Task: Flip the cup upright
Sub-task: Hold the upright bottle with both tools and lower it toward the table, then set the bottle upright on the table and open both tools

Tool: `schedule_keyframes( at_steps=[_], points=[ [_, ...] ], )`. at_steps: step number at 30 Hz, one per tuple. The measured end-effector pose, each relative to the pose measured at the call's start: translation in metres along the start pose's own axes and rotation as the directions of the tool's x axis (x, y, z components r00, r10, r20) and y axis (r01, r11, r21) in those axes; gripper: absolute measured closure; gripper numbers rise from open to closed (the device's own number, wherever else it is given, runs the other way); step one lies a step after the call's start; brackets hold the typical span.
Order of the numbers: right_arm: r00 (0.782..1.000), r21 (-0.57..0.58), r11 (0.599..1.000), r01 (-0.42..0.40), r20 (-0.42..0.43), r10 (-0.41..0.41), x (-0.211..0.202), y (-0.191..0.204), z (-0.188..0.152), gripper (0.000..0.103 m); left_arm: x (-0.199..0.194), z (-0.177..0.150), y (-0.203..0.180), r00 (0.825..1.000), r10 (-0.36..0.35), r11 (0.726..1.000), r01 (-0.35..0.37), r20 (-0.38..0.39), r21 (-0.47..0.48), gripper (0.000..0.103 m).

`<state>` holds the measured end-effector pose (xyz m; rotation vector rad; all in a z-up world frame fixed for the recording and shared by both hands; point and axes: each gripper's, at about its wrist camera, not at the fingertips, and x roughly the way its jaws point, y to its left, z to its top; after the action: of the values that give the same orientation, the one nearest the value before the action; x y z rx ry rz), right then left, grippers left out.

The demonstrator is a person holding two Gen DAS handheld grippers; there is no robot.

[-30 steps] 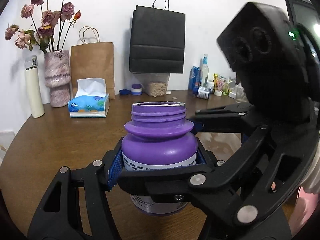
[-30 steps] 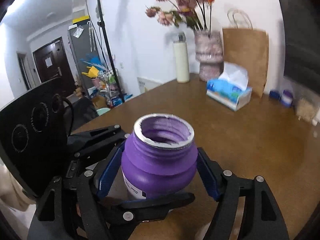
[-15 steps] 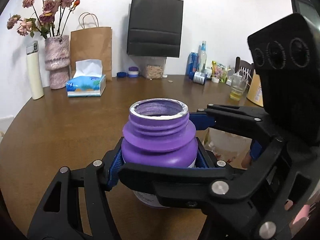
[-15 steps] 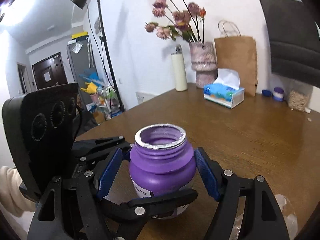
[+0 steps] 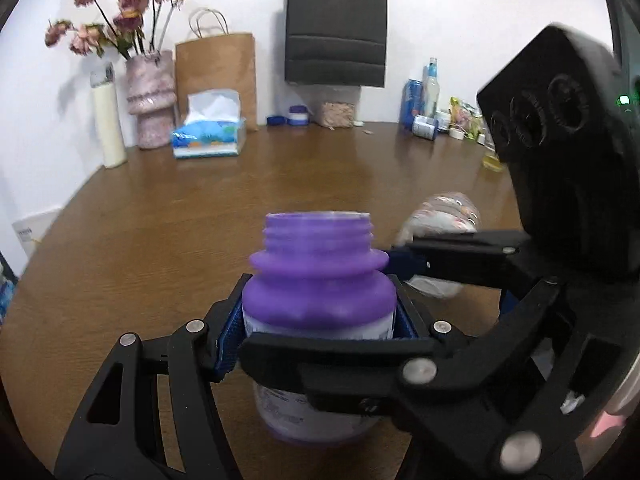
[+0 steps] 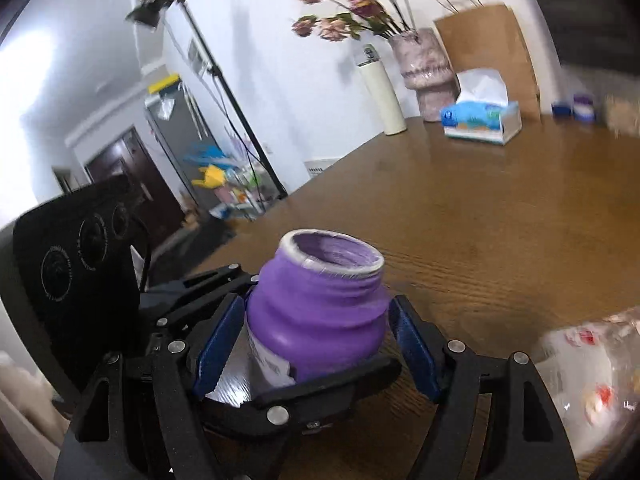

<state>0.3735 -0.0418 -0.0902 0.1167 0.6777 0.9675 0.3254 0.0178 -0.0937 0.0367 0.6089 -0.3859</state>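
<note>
Your left tongs grip the purple cup at its shoulder; it stands mouth-up with its base on the brown table, with a threaded neck, a white-rimmed opening and a pale label. Your right tongs straddle it, blue pads spread apart without touching

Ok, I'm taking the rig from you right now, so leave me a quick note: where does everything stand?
Left gripper: fingers shut on the purple cup.
Right gripper: open, fingers straddling the cup crosswise, with a gap showing on one side.
Cup: mouth up, slightly tilted, low over the wooden table; I cannot tell whether its base touches.
Done: the flip.
Left: probably set it level, release, pull both grippers back.
</note>
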Motion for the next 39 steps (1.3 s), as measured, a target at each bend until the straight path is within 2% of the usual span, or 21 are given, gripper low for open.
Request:
schedule_keyframes(
  at_steps=[4,7,10,11,12,15,19,23,29,36,39],
  points=[
    [0.998,-0.033,0.998,0.047,-0.040,-0.049,-0.004,-0.002,0.005,0.024,0.006,0.003,-0.006,1.000,-0.011,1.000,0.011,-0.009,-0.006,0.044],
    [0.995,-0.039,0.998,0.057,-0.074,-0.060,-0.008,-0.005,0.009,0.025,0.011,0.005,-0.009,0.997,-0.081,0.997,0.080,-0.017,-0.024,0.044],
    [0.992,-0.050,0.996,0.071,-0.099,-0.076,-0.012,-0.011,0.014,0.025,0.018,0.012,-0.012,0.992,-0.118,0.993,0.117,-0.041,-0.032,0.044],
    [0.991,-0.065,0.994,0.085,-0.099,-0.091,-0.014,-0.011,0.016,0.025,0.021,0.015,-0.014,0.995,-0.097,0.995,0.097,-0.038,-0.007,0.044],
    [0.987,-0.089,0.989,0.116,-0.100,-0.124,-0.015,-0.012,0.020,0.035,0.025,0.018,-0.017,0.997,-0.062,0.998,0.063,-0.042,0.017,0.042],
    [0.976,-0.135,0.977,0.167,-0.114,-0.183,-0.015,-0.019,0.028,0.035,0.036,0.026,-0.017,0.996,-0.031,0.999,0.033,-0.080,0.019,0.033],
    [0.963,-0.202,0.954,0.223,-0.106,-0.247,-0.008,-0.032,0.038,0.035,0.058,0.033,-0.009,0.988,-0.002,1.000,0.000,-0.155,-0.012,0.032],
    [0.944,-0.260,0.921,0.289,-0.084,-0.320,0.002,-0.046,0.048,0.035,0.069,0.039,0.001,0.983,0.001,0.999,-0.011,-0.182,-0.051,0.032],
    [0.950,-0.271,0.921,0.280,-0.059,-0.307,0.004,-0.059,0.052,0.035,0.073,0.044,0.007,0.980,0.034,0.997,-0.047,-0.197,-0.058,0.030],
    [0.945,-0.284,0.914,0.290,-0.063,-0.320,0.005,-0.056,0.051,0.035,0.071,0.042,0.008,0.980,0.041,0.996,-0.056,-0.196,-0.071,0.028],
    [0.950,-0.272,0.922,0.276,-0.070,-0.305,0.002,-0.053,0.050,0.035,0.066,0.040,0.006,0.983,0.039,0.996,-0.053,-0.179,-0.070,0.028]
  ],
)
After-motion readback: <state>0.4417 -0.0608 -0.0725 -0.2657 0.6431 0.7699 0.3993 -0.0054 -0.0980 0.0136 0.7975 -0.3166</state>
